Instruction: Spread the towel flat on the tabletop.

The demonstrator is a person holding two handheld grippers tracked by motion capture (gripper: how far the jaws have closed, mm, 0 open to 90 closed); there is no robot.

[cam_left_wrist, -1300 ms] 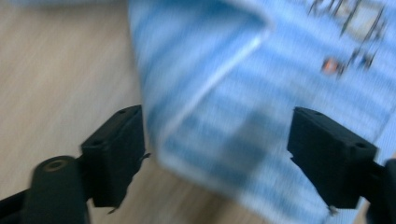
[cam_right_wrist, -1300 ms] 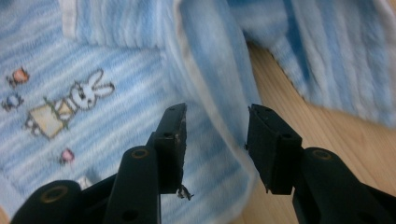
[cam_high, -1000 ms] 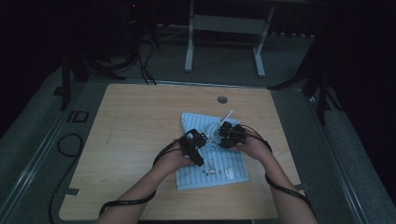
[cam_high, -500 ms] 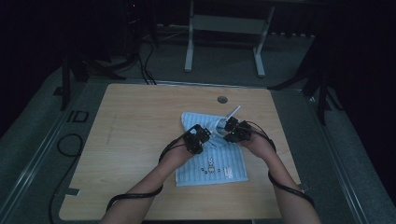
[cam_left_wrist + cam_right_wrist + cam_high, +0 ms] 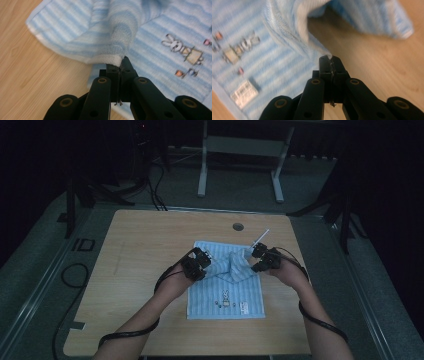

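Note:
A light blue striped towel (image 5: 225,300) with a small rabbit print lies on the wooden table (image 5: 145,250). My left gripper (image 5: 204,266) is shut on the towel's left edge, and in the left gripper view the white hem (image 5: 105,58) is pinched between the jaws of this gripper (image 5: 121,60). My right gripper (image 5: 254,261) is shut on the right edge, with a thin fold of cloth (image 5: 287,37) running into the tips of that gripper (image 5: 330,58). Both pinched edges are raised, and the cloth sags in a bunch between the grippers. The near half lies flat.
A round cable hole (image 5: 238,226) sits near the table's far edge. Bare wood runs left of the towel and along the front. Beyond the table stand metal frame legs (image 5: 202,170), and cables (image 5: 75,270) lie on the floor at left.
Both grippers have risen and drawn slightly apart with the towel's side edges in them. The far half of the towel has come off the table and bunched up.

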